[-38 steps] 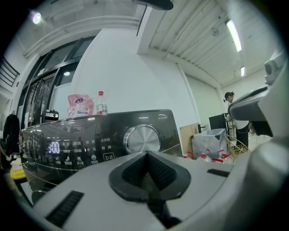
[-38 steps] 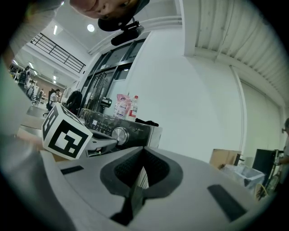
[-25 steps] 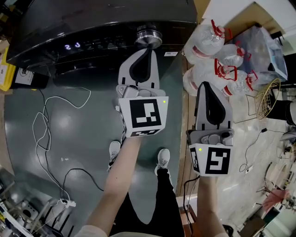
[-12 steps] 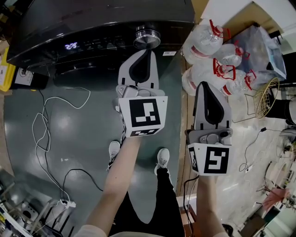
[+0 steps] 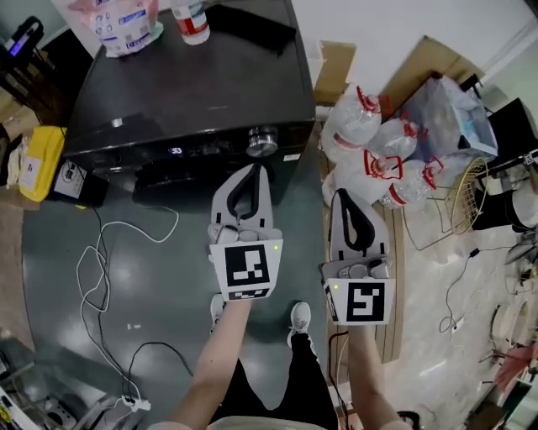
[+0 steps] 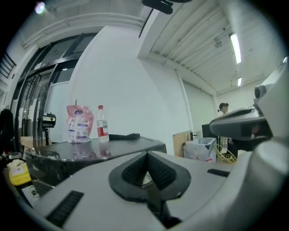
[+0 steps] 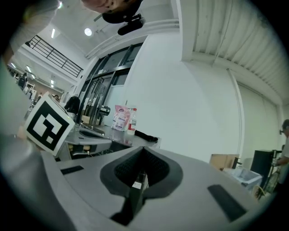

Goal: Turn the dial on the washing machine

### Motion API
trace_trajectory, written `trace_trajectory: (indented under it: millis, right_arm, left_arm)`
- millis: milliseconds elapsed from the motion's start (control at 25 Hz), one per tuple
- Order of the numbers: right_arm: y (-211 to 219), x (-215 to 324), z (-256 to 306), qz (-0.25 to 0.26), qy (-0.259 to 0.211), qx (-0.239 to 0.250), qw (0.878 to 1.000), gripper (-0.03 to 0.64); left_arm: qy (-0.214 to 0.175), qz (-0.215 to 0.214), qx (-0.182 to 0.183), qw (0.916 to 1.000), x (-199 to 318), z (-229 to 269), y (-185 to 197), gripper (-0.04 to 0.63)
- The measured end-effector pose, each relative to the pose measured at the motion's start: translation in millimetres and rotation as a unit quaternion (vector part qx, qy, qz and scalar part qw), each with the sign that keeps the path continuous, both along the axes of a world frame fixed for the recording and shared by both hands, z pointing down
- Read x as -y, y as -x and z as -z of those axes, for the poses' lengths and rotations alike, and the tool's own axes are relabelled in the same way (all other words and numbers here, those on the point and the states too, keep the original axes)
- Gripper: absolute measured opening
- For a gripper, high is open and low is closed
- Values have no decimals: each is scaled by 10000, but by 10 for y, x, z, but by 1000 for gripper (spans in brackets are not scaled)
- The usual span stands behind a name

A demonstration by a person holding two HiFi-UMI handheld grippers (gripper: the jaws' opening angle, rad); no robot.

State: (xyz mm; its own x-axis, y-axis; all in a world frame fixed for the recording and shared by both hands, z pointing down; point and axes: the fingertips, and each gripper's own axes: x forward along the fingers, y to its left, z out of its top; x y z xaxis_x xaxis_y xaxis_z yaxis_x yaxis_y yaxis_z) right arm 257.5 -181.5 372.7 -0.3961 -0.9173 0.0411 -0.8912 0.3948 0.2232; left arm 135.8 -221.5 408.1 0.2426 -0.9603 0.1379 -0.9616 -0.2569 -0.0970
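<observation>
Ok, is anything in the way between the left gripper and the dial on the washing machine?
Nothing visible. The left gripper points at the dial from just short of it, jaws together and empty. Only the washing machine front shows in the gap. The pouch and bottle stand on its top, off that line.

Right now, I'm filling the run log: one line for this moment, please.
left gripper: shut, empty, tips just short of dial | right gripper: shut, empty, beside washing machine | dial: not gripped
</observation>
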Motion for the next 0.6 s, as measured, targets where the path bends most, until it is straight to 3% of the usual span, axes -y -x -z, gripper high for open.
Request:
trace_trajectory:
  millis: [240, 440, 600]
  right_arm:
    - [-22, -346, 977, -271, -241, -97, 9993, 3]
    - [43, -617, 1519, -422, -167, 82, 9989, 3]
    - [101, -829, 1798, -237, -234, 205, 9992, 3]
  left_arm:
    - [-314, -59, -206, 9993, -471, 1131, 147, -2]
    - [-533, -115, 10, 9985, -813, 1861, 350, -2]
    - [-572, -230, 192, 9979, -1151, 2085, 363, -2]
